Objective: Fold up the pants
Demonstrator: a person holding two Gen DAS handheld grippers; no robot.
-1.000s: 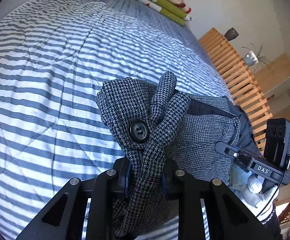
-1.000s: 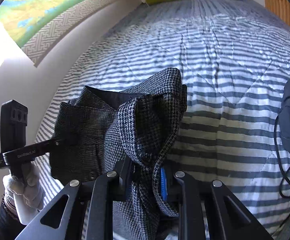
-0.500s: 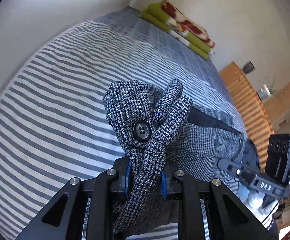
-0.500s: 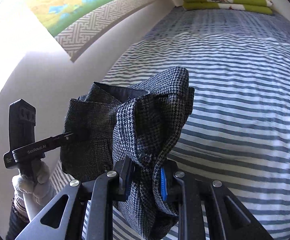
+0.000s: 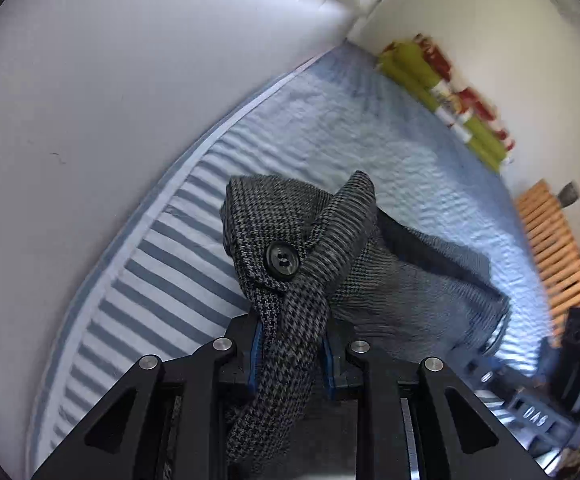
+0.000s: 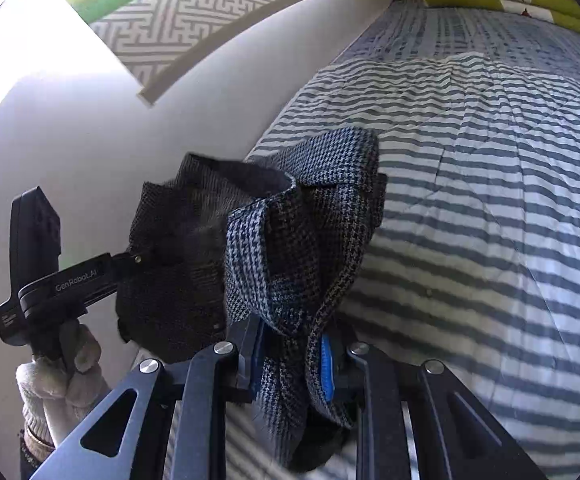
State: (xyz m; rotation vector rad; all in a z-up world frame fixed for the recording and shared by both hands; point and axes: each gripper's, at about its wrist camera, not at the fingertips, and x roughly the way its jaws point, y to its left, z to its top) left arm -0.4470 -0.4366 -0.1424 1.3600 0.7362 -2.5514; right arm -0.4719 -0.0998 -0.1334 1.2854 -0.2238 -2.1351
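Note:
Grey houndstooth pants point(image 5: 290, 216) hang bunched between both grippers above the striped bed. In the left wrist view my left gripper point(image 5: 294, 344) pinches the waistband just below a black button point(image 5: 282, 261); its jaws are opening, with the cloth still pressed between the blue pads. In the right wrist view my right gripper point(image 6: 292, 360) clamps another gather of the pants point(image 6: 302, 208), its jaws also opening slightly. The left gripper's body point(image 6: 69, 280) shows at the left, held by a gloved hand point(image 6: 57, 384). The legs of the pants are hidden.
The blue-and-white striped bedcover point(image 5: 161, 264) runs along a white wall point(image 5: 89, 100). Folded green and red blankets point(image 5: 450, 92) lie at the far end. A wooden slatted frame point(image 5: 550, 248) stands on the right. A framed picture point(image 6: 209, 12) hangs on the wall.
Both grippers have swept sideways toward the wall with the pants still held; the wall now fills much more of both views. The left view has also rolled.

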